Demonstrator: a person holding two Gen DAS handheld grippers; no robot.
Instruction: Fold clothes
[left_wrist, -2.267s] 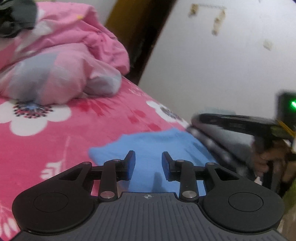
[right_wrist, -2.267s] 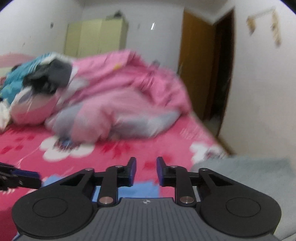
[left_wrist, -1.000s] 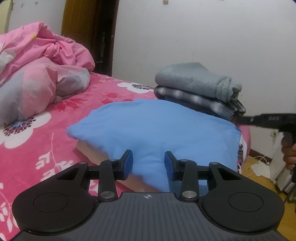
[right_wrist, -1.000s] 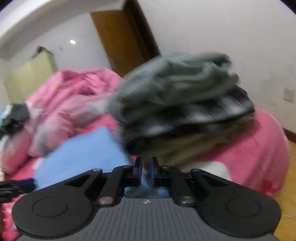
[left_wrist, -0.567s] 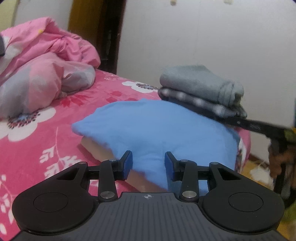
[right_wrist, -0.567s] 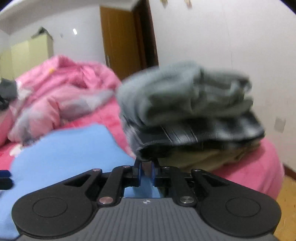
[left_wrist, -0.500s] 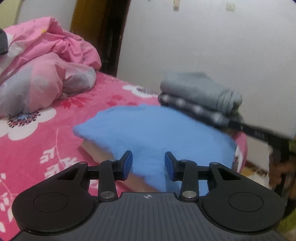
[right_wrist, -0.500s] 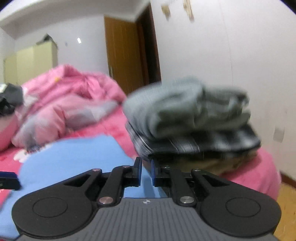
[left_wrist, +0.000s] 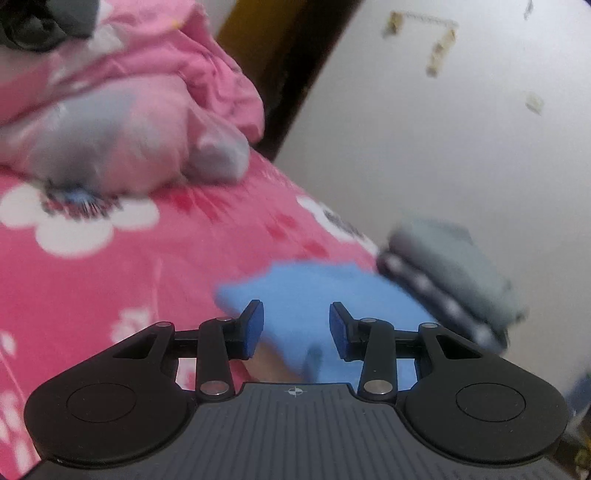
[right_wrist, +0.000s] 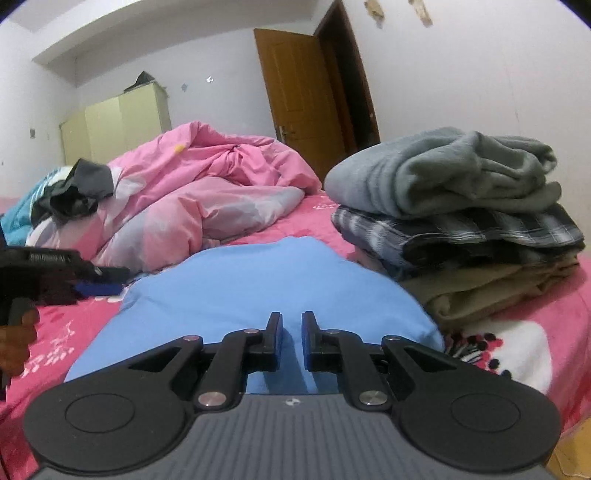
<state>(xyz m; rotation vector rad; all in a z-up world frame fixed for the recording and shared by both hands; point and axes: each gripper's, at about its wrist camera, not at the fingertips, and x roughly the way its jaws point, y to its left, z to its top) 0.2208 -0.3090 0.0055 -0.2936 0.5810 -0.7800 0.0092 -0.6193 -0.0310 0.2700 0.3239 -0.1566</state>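
1. My right gripper is nearest, jaws nearly together with a thin gap and nothing pinched between them; it hovers over the near edge of the blue garment.
2. My left gripper has its jaws spread wide and empty, with the blue garment just beyond them.
3. The blue garment lies on the pink floral bedsheet as a smooth, flat-topped shape, just beside the pile. Whether it is fully folded or only halfway, I can't tell.
4. The stack of folded clothes sits to the right: grey fleece on top, plaid under it, tan at the bottom, close to the bed edge.
5. Behind are the rumpled pink duvet and a heap of dark and teal clothes, unfolded.
6. Risks, my judgement: grabbing only the top layer of the blue piece would pull its fold open. Bumping the stack could tip it off the bed edge. Fleece on top looks loose and may slide.
7. Hard to make out: left view is motion-blurred, so the stack and garment edges smear there. The garment's near hem is hidden behind my right gripper body, and its layers and type are not visible.
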